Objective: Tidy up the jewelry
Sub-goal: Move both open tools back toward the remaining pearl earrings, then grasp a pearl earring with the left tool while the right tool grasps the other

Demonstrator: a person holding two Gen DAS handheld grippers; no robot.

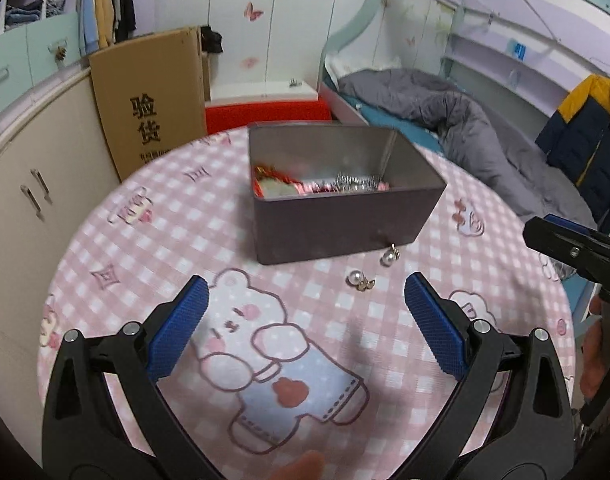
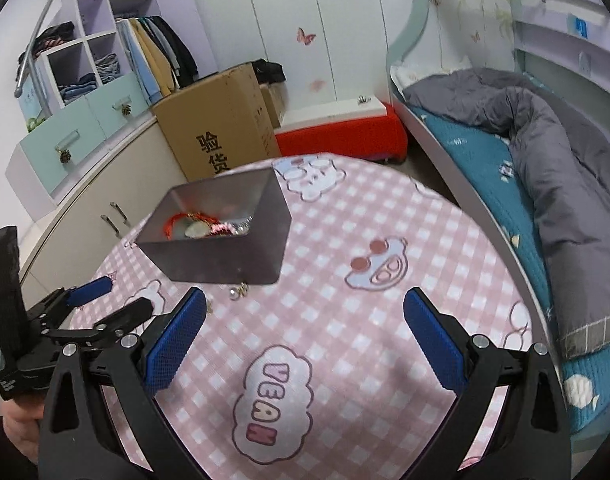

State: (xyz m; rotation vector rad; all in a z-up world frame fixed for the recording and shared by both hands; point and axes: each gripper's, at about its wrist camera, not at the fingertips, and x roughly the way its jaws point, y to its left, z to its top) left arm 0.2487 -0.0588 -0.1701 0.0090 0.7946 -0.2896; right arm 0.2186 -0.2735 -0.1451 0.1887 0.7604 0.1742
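Note:
A dark grey open box [image 1: 337, 216] stands on the pink checked tablecloth [image 1: 153, 240] and holds a red cord bracelet, a pale pendant and silvery pieces [image 1: 317, 186]. Two pearl earrings lie on the cloth in front of it: one [image 1: 389, 256] by the box's near corner, one [image 1: 361, 280] a little closer. My left gripper [image 1: 305, 320] is open over the cloth, short of the earrings, nothing between its blue pads. My right gripper [image 2: 305, 326] is open too, hovering right of the box [image 2: 221, 236]. One earring [image 2: 238, 292] shows there; the other is hidden behind the left finger.
The round table's edge curves close on all sides. A cardboard carton [image 1: 153, 100] and cabinets [image 1: 29, 208] stand to the left, a red bench [image 1: 265, 114] behind, a bed with a grey quilt [image 1: 465, 120] to the right. The right gripper's body [image 1: 577, 252] intrudes at the right.

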